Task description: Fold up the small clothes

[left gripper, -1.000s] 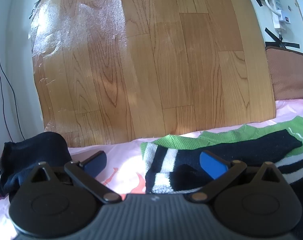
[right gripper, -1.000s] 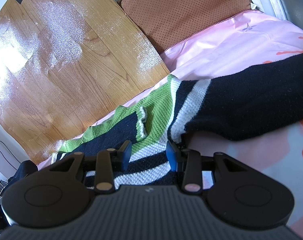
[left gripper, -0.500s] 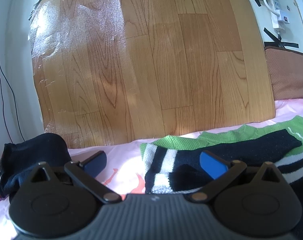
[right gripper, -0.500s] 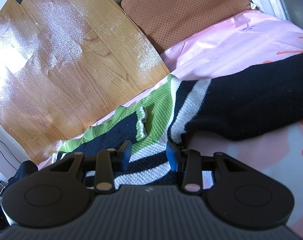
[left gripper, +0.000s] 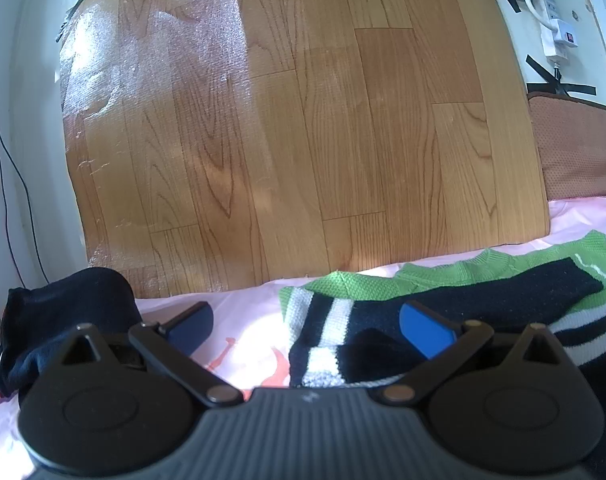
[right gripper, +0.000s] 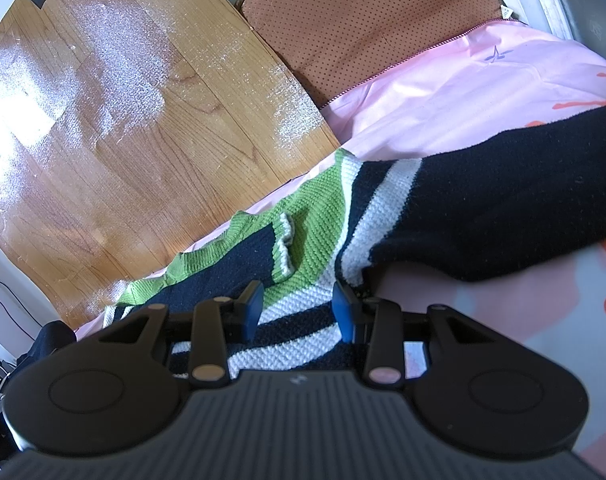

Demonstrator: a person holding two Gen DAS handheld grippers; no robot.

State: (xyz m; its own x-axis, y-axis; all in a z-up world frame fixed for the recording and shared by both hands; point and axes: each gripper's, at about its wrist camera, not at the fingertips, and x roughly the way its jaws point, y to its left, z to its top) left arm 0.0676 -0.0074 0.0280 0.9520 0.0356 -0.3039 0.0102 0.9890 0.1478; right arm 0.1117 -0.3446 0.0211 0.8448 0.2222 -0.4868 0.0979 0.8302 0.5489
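Left gripper [left gripper: 307,322] gapes wide, empty, the striped knit sweater [left gripper: 443,312] under its right finger. Right gripper [right gripper: 297,306] stands half-open over the sweater, pads apparently not pinching it.

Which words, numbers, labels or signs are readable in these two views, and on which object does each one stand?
No readable text in either view.
Small white tag on the brown cushion: print too small to read.
Small purple mark on the pink sheet: a symbol, not letters.
Small pale mark on the left gripper body: unreadable.

Black hand-held gripper [left gripper: 307,322], blue pads [left gripper: 425,330]
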